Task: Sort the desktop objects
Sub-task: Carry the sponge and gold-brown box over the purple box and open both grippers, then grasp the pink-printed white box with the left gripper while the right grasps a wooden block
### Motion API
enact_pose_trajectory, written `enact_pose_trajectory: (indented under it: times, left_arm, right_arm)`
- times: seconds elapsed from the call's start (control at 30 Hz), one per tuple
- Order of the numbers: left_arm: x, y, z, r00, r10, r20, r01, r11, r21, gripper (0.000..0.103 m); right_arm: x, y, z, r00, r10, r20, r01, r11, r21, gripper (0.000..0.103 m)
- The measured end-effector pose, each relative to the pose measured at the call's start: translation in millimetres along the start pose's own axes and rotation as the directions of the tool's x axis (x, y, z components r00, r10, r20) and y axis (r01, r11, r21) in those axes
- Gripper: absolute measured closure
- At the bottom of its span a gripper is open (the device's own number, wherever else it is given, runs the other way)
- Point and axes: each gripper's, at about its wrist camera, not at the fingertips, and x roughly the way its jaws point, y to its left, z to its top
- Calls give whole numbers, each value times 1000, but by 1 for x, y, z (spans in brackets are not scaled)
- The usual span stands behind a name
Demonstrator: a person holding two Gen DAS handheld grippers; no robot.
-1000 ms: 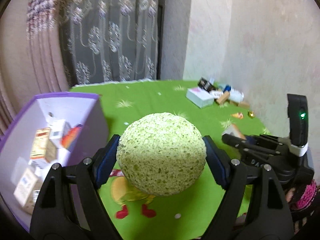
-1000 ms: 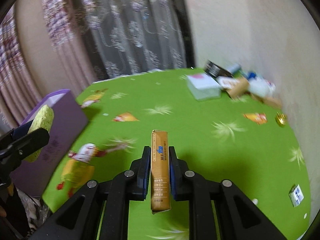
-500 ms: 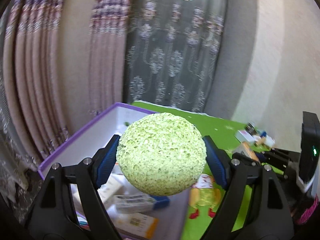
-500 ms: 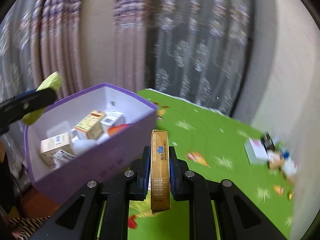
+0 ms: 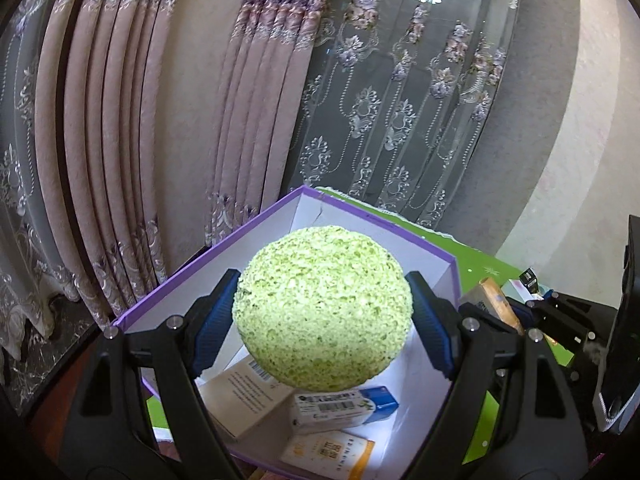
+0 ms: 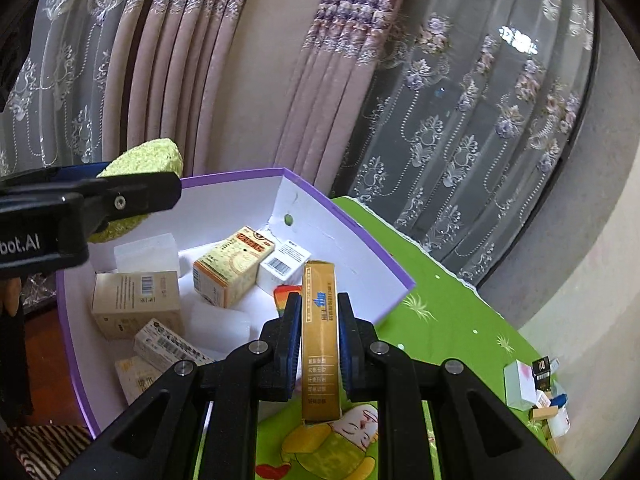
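Note:
My left gripper is shut on a round yellow-green sponge, held above the inside of the purple-rimmed white box. In the right wrist view that sponge shows over the box's left side. My right gripper is shut on a slim gold box, hanging over the near right edge of the purple box. Several small cartons lie in the box.
A green printed tablecloth covers the table to the right of the box. A cluster of small boxes sits at the table's far right by the wall. Curtains hang close behind the box.
Both grippers have swung left from over the green table to over the purple box, each keeping its object. The right gripper also rose a little.

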Motion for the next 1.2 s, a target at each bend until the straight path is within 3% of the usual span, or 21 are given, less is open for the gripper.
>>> enact_pose_trajectory:
  times: [0.3,0.37,0.43,0.47,0.5,0.7,1.2]
  left_arm:
    - [25,19,-10,998,16,-62,-19,999,-39,20]
    - [30,20,-11,995,29,-94,-32,999,-33,15]
    - [32,23,-12,993,43,-110,-49,997,-53,3]
    - [31,23,-13,993,49,-105,-56,997,-60,3]
    - [31,23,-13,993,56,-103,-62,996,-57,3]
    - [30,16,-15,992,54,-111,-59,997,-43,2]
    - [17,-40,-17,994,60,-90,-55,997,53,2]
  right_arm:
    - [28,20,20,1000,1,-6,-1,1000,-20,86]
    - [34,26,23,1000,-20,-4,19,999,-40,83]
    - [40,28,25,998,-54,-12,54,997,-53,66]
    - [40,28,25,998,-69,-2,69,996,-49,47]
    - [39,27,24,995,-102,0,102,994,-32,36]
    - [29,14,22,989,-147,18,147,989,-8,35]
    - [8,-26,-3,985,-163,47,159,984,80,31]
